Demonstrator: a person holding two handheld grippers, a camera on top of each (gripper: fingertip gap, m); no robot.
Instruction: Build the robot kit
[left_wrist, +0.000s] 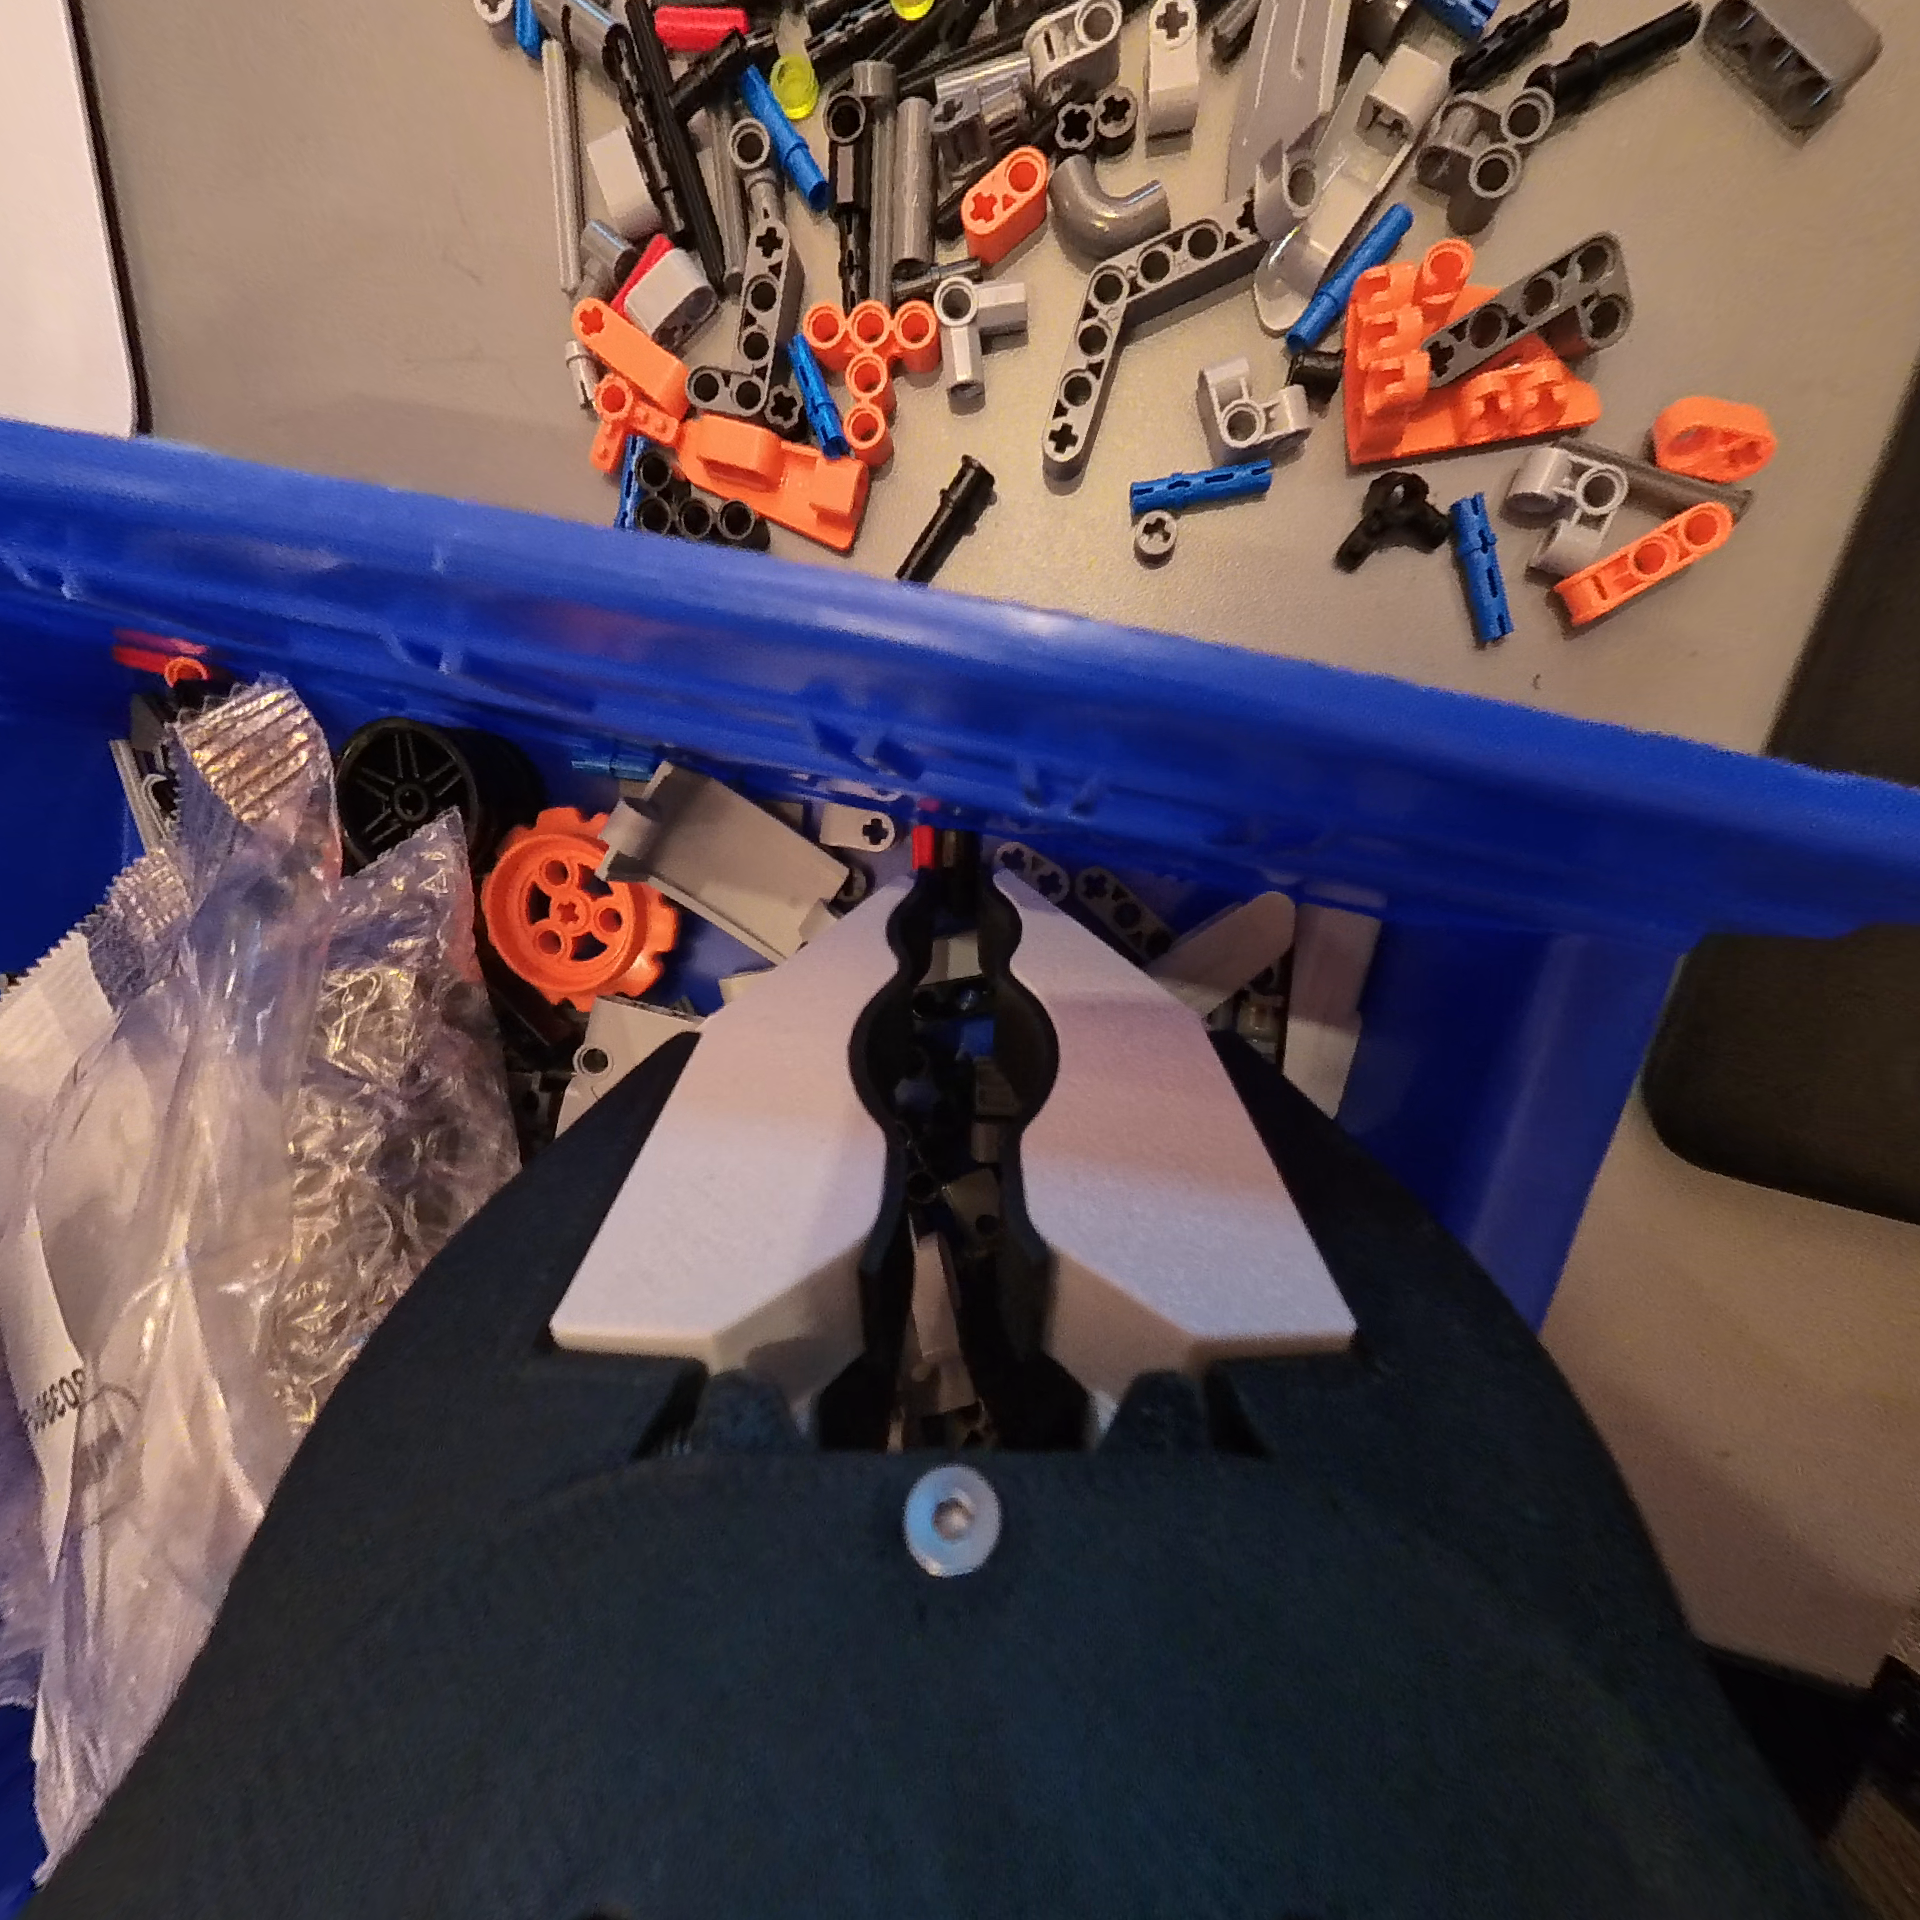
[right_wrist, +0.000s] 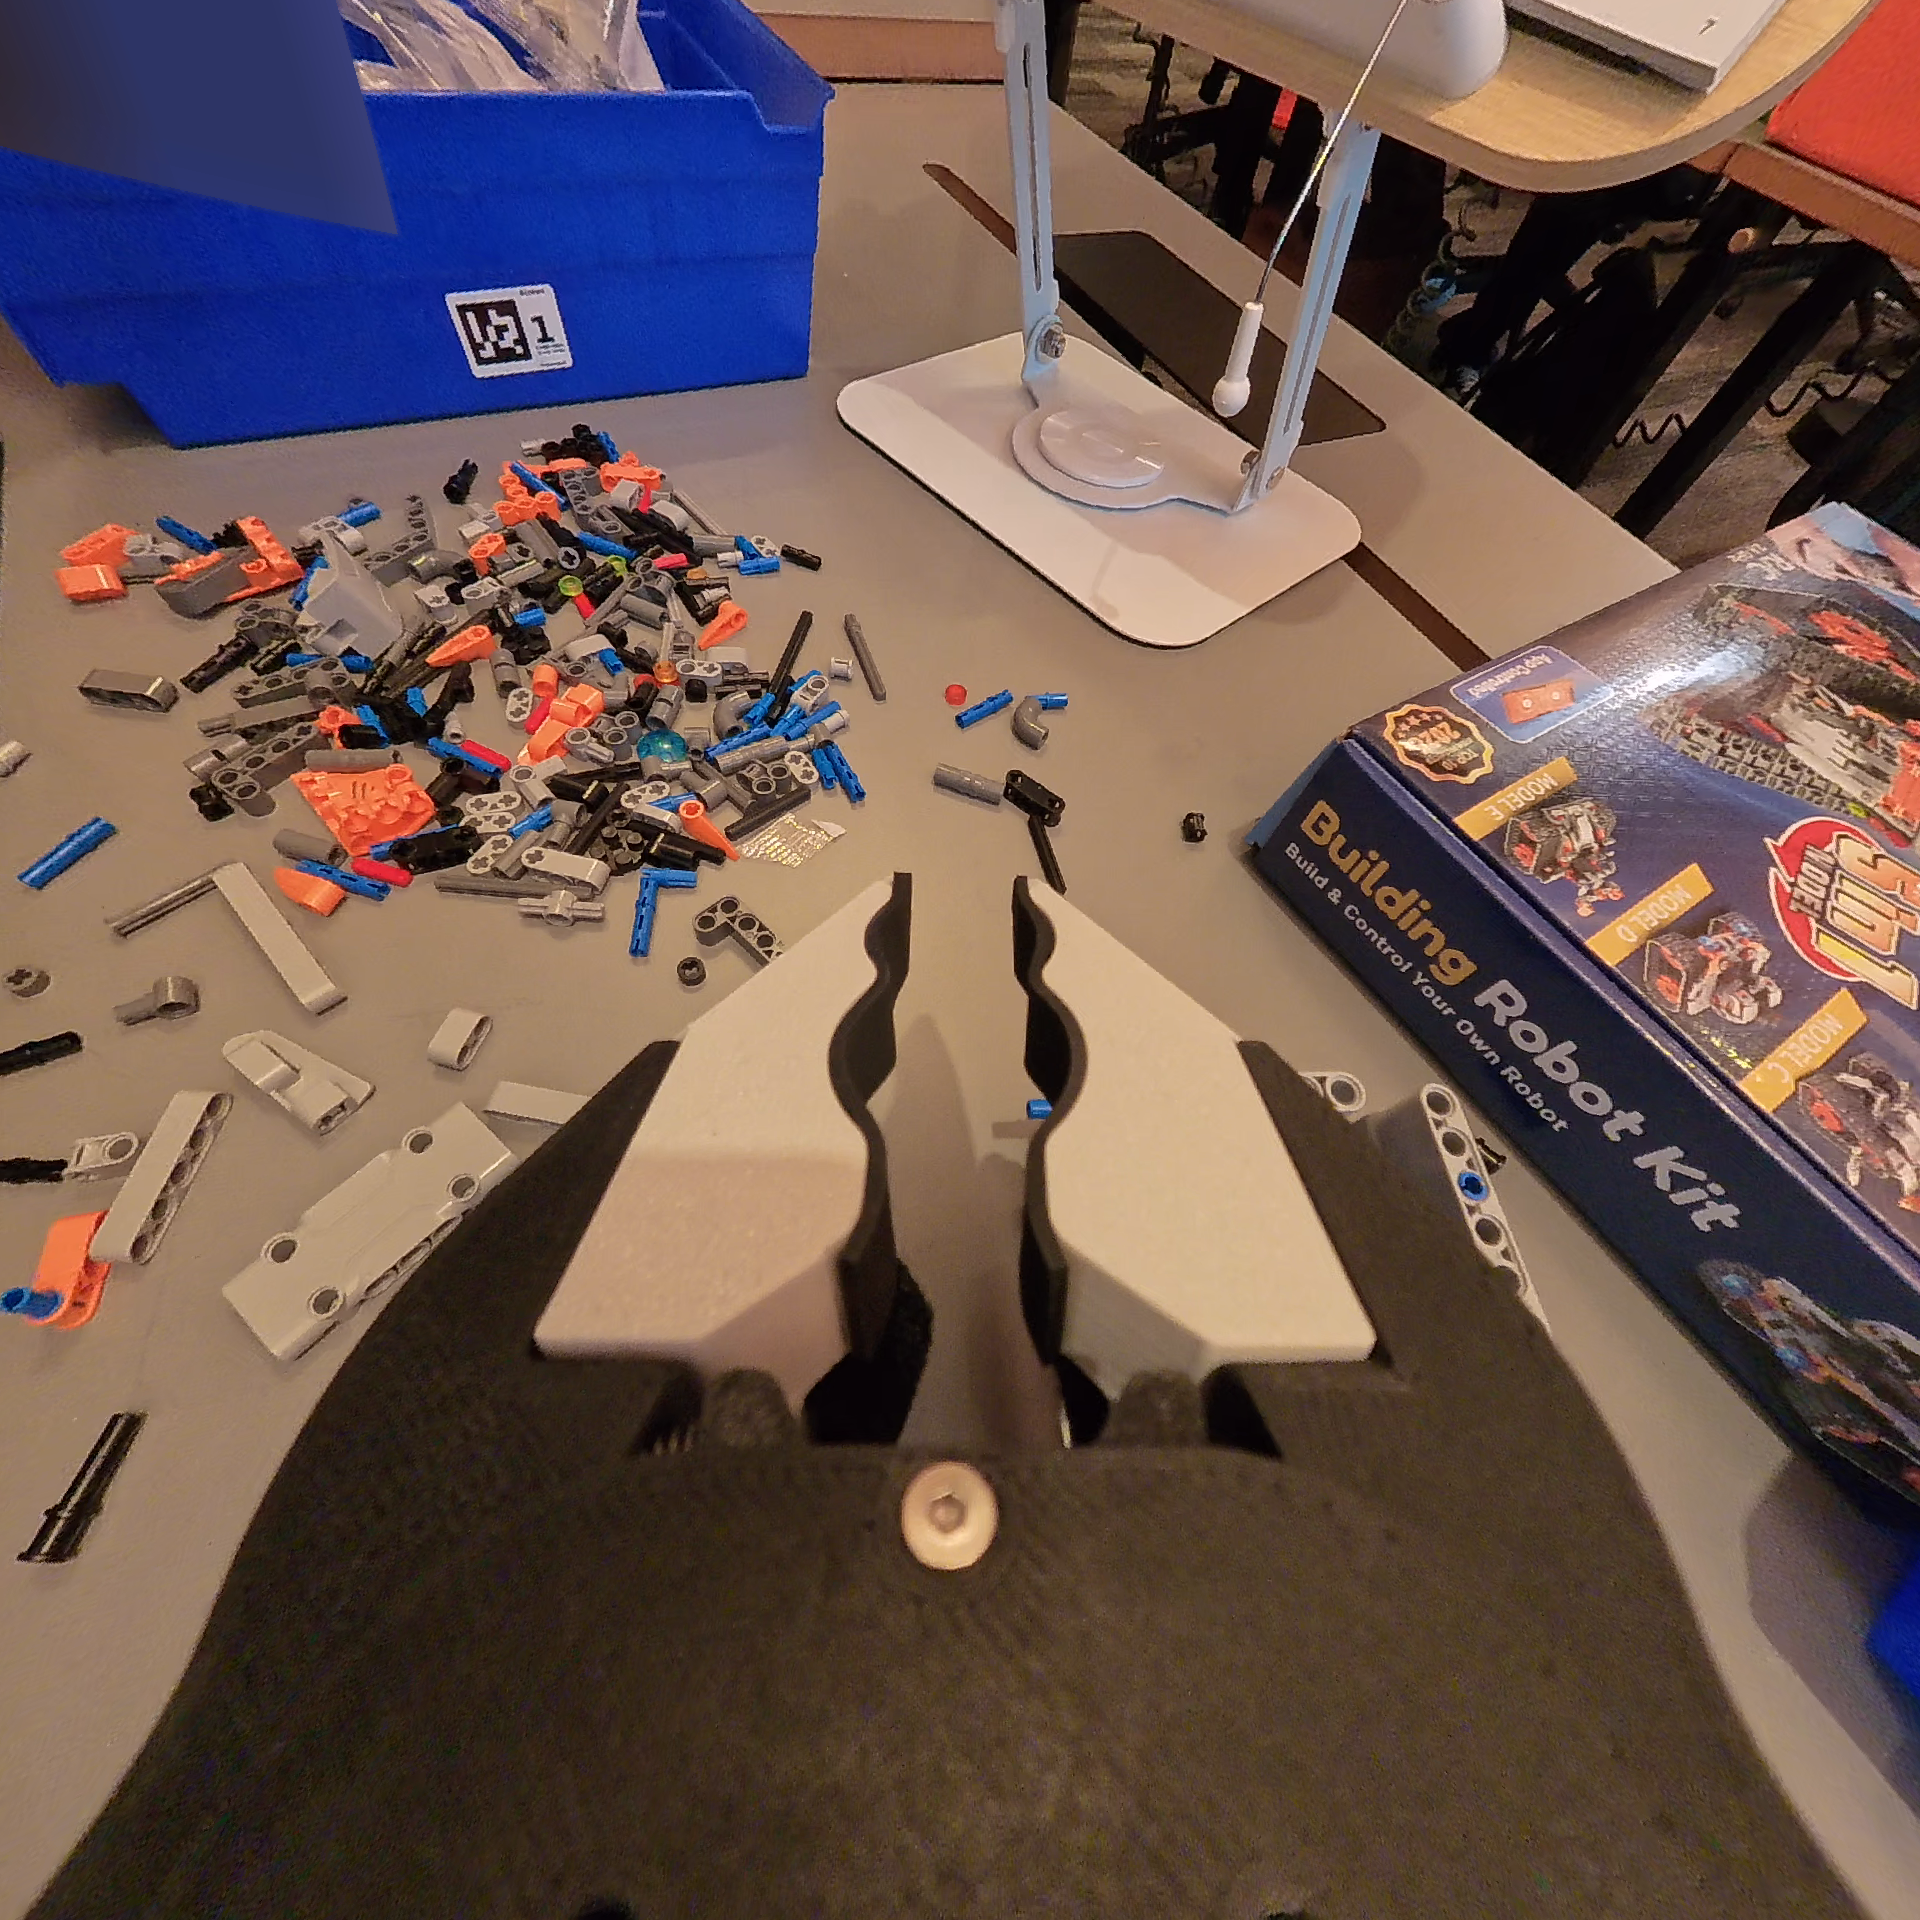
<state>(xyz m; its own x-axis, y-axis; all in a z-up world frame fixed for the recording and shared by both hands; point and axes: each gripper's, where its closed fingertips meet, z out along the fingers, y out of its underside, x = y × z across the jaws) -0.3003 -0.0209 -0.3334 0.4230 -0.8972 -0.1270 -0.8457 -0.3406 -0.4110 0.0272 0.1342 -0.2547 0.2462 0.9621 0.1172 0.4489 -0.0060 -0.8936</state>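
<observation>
In the left wrist view, the left tongs (left_wrist: 951, 894) are reaching down into a blue bin (left_wrist: 935, 675), their tips nearly closed on a thin red-and-black piece (left_wrist: 923, 847), though actual contact is too hidden to tell; crinkled plastic bags (left_wrist: 208, 987) and an orange gear (left_wrist: 571, 914) are lying beside them, and the bin's rim is blocking part of the loose parts (left_wrist: 1039, 291) on the tabletop (left_wrist: 312, 260). In the right wrist view, the right tongs (right_wrist: 961, 883) are hovering open and empty above the tabletop near the scattered parts, with a lamp base (right_wrist: 1101, 499) beyond and a kit box (right_wrist: 1621, 987) cut off at the right edge.
</observation>
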